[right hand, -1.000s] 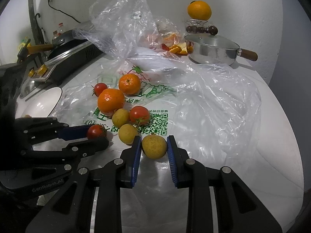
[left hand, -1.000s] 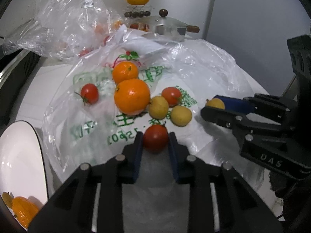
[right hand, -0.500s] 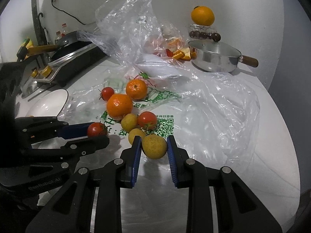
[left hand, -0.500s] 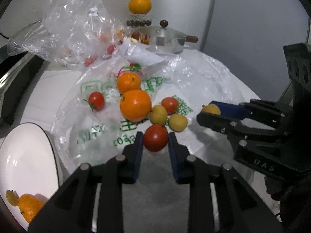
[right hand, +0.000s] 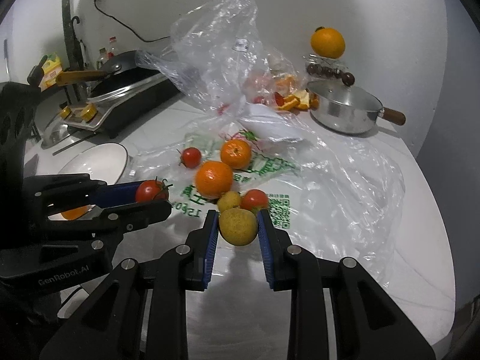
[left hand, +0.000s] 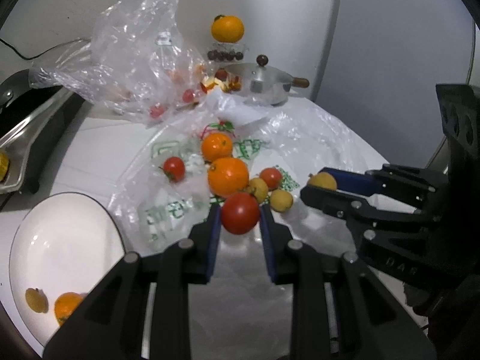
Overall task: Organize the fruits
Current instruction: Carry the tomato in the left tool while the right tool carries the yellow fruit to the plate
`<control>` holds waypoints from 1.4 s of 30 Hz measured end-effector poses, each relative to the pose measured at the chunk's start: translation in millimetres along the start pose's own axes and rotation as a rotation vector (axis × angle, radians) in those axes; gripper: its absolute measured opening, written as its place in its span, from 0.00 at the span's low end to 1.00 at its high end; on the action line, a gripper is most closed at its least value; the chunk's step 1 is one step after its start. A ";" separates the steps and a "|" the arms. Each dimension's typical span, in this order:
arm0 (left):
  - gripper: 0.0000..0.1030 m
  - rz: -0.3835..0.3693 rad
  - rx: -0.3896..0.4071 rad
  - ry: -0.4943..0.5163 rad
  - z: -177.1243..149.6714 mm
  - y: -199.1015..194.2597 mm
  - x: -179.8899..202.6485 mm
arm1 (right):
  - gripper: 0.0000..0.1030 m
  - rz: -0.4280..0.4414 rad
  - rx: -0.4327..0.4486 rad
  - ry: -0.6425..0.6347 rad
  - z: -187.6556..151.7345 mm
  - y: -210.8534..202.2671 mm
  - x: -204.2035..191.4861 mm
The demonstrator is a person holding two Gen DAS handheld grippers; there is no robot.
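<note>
At the far left we note a black cooktop point(right hand: 132, 96) carrying a dark pan point(right hand: 120, 64), and nearer to us a white plate point(left hand: 66, 240) on the white surface point(left hand: 90, 138); in the left wrist view the plate holds a small orange point(left hand: 67, 310) and a small yellow fruit point(left hand: 36, 300) at its near edge. To the right of the plate, the left hand-held gripper point(left hand: 240, 220) is closed to the width of a red tomato point(left hand: 240, 213), which sits pinched between its blue pads at the fingertips, raised clear of the surface. Beyond it lies a flattened plastic bag with green print point(left hand: 168, 210), and on the bag we record a small tomato point(left hand: 174, 168) to the left, two oranges, the far one point(left hand: 216, 147) and the near one point(left hand: 228, 177), close together, then two yellow fruits point(left hand: 280, 200) and another tomato point(left hand: 271, 177) clustered just beside the near orange. A crumpled clear bag point(left hand: 129, 60) with fruit inside stands at the far side. Further right, the right hand-held gripper point(right hand: 237, 229) is likewise closed on a yellow fruit point(right hand: 237, 229), held between its pads above the surface. At the far right stands a lidded metal pot point(right hand: 345, 109) with a wooden handle, orange pieces point(right hand: 295, 102) beside it, and behind it a glass container of dark fruits point(right hand: 327, 69) with an orange point(right hand: 327, 42) resting on top.
</note>
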State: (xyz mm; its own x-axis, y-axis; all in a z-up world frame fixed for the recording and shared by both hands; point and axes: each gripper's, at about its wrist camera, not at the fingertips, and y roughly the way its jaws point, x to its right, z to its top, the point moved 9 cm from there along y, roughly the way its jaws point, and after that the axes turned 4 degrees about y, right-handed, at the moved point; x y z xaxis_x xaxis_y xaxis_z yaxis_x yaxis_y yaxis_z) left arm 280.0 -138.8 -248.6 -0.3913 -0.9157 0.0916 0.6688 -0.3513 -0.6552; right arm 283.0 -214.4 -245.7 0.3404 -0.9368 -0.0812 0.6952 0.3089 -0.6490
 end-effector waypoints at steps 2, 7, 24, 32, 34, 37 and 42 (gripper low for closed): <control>0.26 0.006 0.006 -0.003 0.4 -3.5 -2.2 | 0.28 0.005 0.004 -0.007 2.3 -0.9 -5.4; 0.26 0.021 0.026 -0.010 0.1 -17.9 -12.6 | 0.28 0.017 0.010 -0.019 5.8 -2.4 -17.5; 0.26 0.079 0.061 -0.073 -15.3 -49.5 -59.4 | 0.28 0.056 0.014 -0.088 16.9 1.3 -70.5; 0.26 0.095 0.072 -0.113 -23.6 -59.7 -82.6 | 0.28 0.072 0.008 -0.127 20.7 5.4 -96.0; 0.26 0.096 0.073 -0.122 -24.9 -59.9 -87.4 | 0.28 0.076 0.008 -0.135 22.1 6.6 -102.2; 0.26 0.098 0.078 -0.131 -27.7 -62.9 -95.6 | 0.28 0.082 0.008 -0.146 24.3 8.3 -110.8; 0.26 0.112 0.080 -0.145 -33.0 -67.6 -112.3 | 0.28 0.089 0.001 -0.165 25.6 13.7 -124.9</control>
State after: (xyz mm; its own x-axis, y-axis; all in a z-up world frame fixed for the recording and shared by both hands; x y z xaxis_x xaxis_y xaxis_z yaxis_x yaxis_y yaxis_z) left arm 257.9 -5.9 -239.4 -0.2206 -0.9663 0.1327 0.7536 -0.2552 -0.6058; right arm 266.2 -89.1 -225.1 0.4995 -0.8662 -0.0128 0.6585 0.3892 -0.6441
